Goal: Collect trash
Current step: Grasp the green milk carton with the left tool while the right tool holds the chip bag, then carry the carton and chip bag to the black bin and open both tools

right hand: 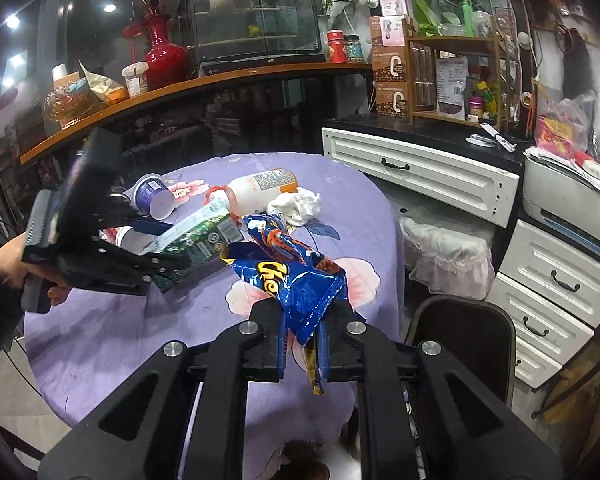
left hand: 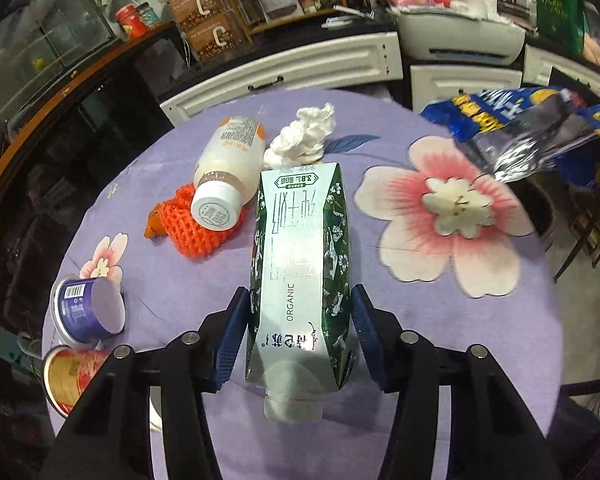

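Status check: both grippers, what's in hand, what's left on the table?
Left gripper shut on milk carton, lifted. Right gripper shut on chip bag. Bottle, tissue, cups remain on table.

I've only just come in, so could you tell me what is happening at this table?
A person is clearing trash with a gripper in each hand. The left gripper is clamped on a green milk carton, lifted off the purple tablecloth. The right gripper is shut on a blue snack bag. A white bottle, crumpled tissue and two cups remain.
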